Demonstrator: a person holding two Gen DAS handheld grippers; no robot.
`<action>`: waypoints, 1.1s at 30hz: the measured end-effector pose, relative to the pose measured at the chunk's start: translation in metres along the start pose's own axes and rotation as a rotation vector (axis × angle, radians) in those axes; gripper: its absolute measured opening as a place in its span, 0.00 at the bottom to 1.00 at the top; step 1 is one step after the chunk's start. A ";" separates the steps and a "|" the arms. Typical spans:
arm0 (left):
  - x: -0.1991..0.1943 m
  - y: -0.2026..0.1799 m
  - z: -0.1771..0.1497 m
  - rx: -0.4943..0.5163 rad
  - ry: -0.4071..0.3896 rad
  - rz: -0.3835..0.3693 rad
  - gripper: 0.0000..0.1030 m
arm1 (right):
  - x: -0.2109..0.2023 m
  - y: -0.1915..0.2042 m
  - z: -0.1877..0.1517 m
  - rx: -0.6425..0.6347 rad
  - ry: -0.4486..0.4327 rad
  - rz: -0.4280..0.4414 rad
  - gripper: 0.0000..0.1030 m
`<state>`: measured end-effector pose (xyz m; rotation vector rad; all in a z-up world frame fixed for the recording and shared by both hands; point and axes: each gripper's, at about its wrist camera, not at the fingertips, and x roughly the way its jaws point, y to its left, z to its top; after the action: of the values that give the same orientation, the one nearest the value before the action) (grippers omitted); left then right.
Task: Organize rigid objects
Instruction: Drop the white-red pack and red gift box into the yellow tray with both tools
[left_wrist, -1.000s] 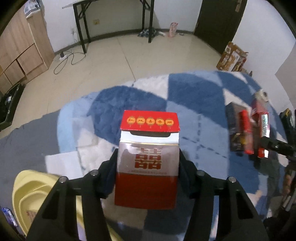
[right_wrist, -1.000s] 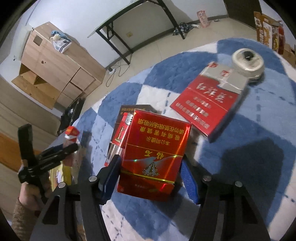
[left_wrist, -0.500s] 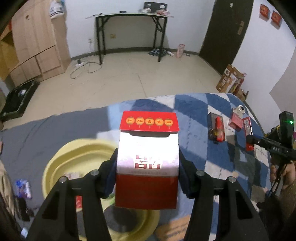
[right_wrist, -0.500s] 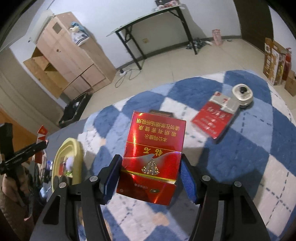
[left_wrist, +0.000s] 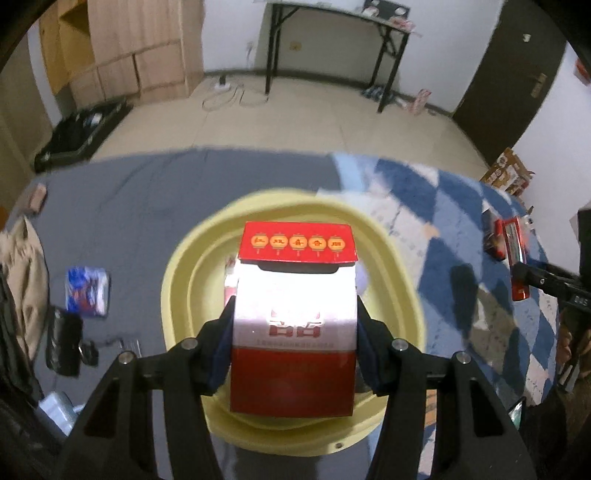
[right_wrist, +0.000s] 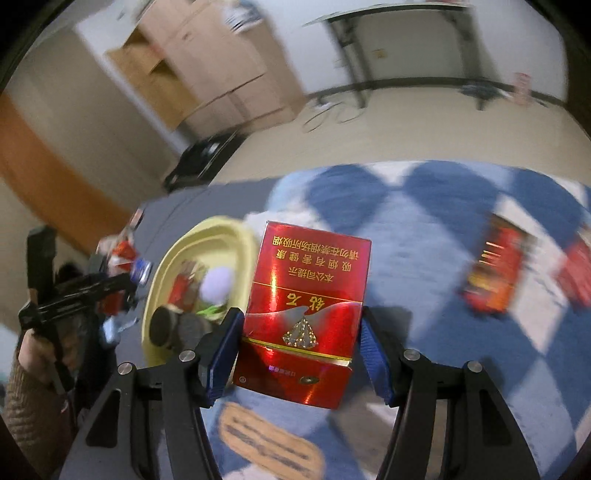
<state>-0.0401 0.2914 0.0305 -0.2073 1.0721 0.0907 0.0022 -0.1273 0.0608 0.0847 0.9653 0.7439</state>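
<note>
Basin (left_wrist: 184, 273), yellow and already part filled, sits directly beneath the left gripper (left_wrist: 293, 332), whose fingers clamp a red-and-silver pack (left_wrist: 295, 314), presumably poised for dropping in. The right gripper (right_wrist: 299, 339) squeezes a glossy red pack (right_wrist: 306, 295) beside the basin (likely next).

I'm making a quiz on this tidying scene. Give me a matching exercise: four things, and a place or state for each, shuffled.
Things:
1. red-and-silver box
2. glossy red box
3. yellow basin
4. blue packet

Places or states:
A. on the grey cloth, outside the basin
B. in the right gripper
C. below the left gripper
D. in the left gripper

Pairs: 1-D, 2-B, 3-C, 4-A
</note>
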 end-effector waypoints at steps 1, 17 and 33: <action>0.007 0.008 -0.005 -0.010 0.018 0.008 0.56 | 0.015 0.018 0.004 -0.040 0.028 0.008 0.59; 0.106 0.063 0.010 -0.182 0.143 -0.060 0.55 | 0.186 0.138 0.053 -0.361 0.285 -0.072 0.59; 0.007 0.017 0.033 -0.096 -0.087 -0.051 1.00 | 0.117 0.114 0.036 -0.226 0.080 -0.021 1.00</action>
<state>-0.0117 0.3150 0.0377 -0.3140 0.9757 0.1042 0.0096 0.0392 0.0417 -0.1535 0.9503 0.8371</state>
